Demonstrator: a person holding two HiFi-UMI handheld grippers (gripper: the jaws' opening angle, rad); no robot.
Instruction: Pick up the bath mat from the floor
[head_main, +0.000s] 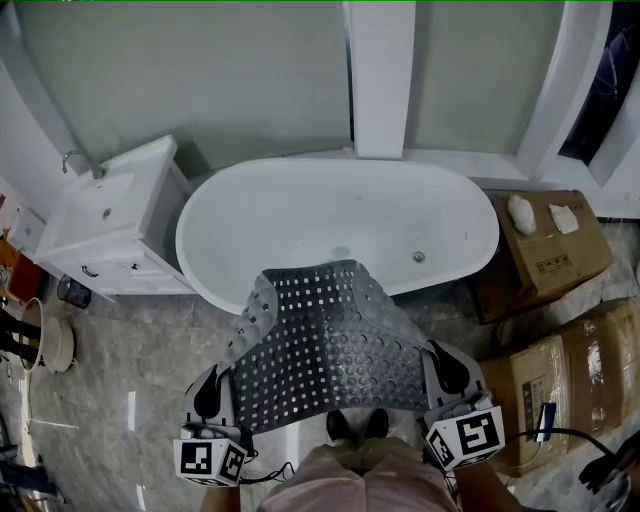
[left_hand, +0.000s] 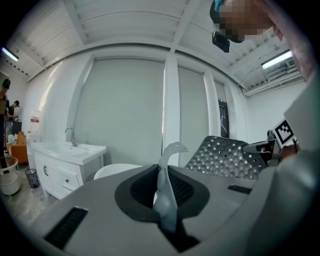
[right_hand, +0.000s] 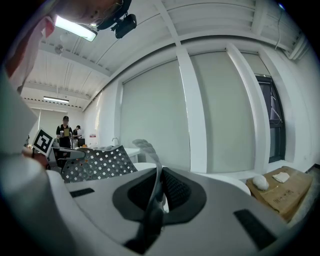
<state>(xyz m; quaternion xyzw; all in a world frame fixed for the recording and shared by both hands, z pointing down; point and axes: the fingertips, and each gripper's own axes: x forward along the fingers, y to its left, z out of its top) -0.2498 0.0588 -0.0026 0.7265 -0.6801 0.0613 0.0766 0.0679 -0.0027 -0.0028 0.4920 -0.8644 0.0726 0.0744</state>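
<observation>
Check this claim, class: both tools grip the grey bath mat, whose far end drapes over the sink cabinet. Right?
Not quite: the left tool and right tool grip the bath mat, but its far end drapes over the bathtub rim, not the sink cabinet. The head view shows it.

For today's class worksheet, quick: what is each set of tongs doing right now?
Left tongs: closed on an edge of the grey perforated rubber bath mat.
Right tongs: closed on the same mat's other side.

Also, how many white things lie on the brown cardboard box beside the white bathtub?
2. A rounded white lump sits nearer the bathtub, and a flatter white piece lies just right of it; nothing seems hidden.
</observation>
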